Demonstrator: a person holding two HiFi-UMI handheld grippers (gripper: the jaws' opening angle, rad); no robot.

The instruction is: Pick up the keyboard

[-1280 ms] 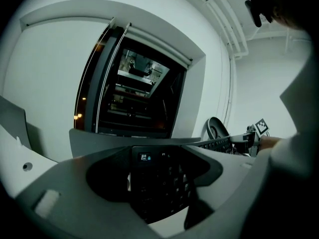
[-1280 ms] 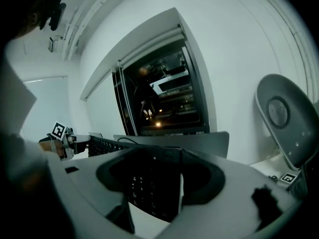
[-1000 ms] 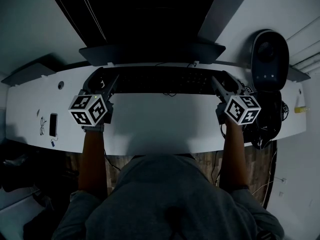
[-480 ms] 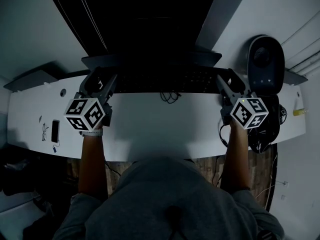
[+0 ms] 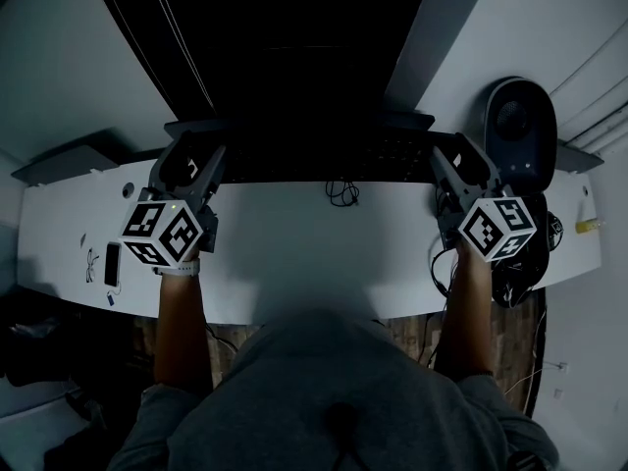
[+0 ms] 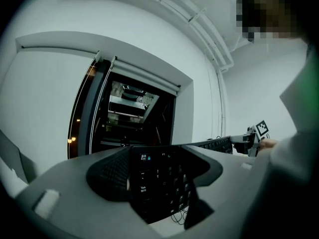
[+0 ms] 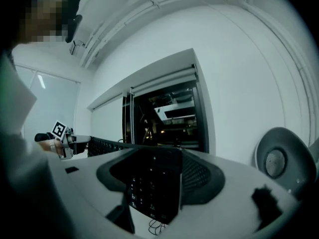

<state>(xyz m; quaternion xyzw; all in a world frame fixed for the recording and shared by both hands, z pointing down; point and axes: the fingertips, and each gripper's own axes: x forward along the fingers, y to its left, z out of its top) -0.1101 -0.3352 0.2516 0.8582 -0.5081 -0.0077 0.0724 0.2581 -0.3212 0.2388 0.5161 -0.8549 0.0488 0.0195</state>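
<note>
The black keyboard (image 5: 324, 155) hangs above the white desk (image 5: 294, 243), held level by both ends. My left gripper (image 5: 189, 162) is shut on its left end, and the Esc and Tab keys (image 6: 149, 180) show between the jaws. My right gripper (image 5: 453, 157) is shut on the right end, with the keypad end (image 7: 152, 188) clamped between its jaws. The keyboard's cable (image 5: 341, 192) dangles in a loop over the desk. Each gripper sees the other at the far end of the keyboard: right gripper (image 6: 253, 136), left gripper (image 7: 65, 139).
A dark monitor (image 5: 294, 47) fills the space behind the keyboard. A grey speaker (image 5: 520, 126) stands at the back right, with black cables and headphones (image 5: 520, 263) below it. A phone (image 5: 112, 263) lies at the desk's left, a yellow item (image 5: 589, 226) at the far right.
Both grippers have moved up and away from the desk with the keyboard between them. The cable loop now hangs in plain sight below it.
</note>
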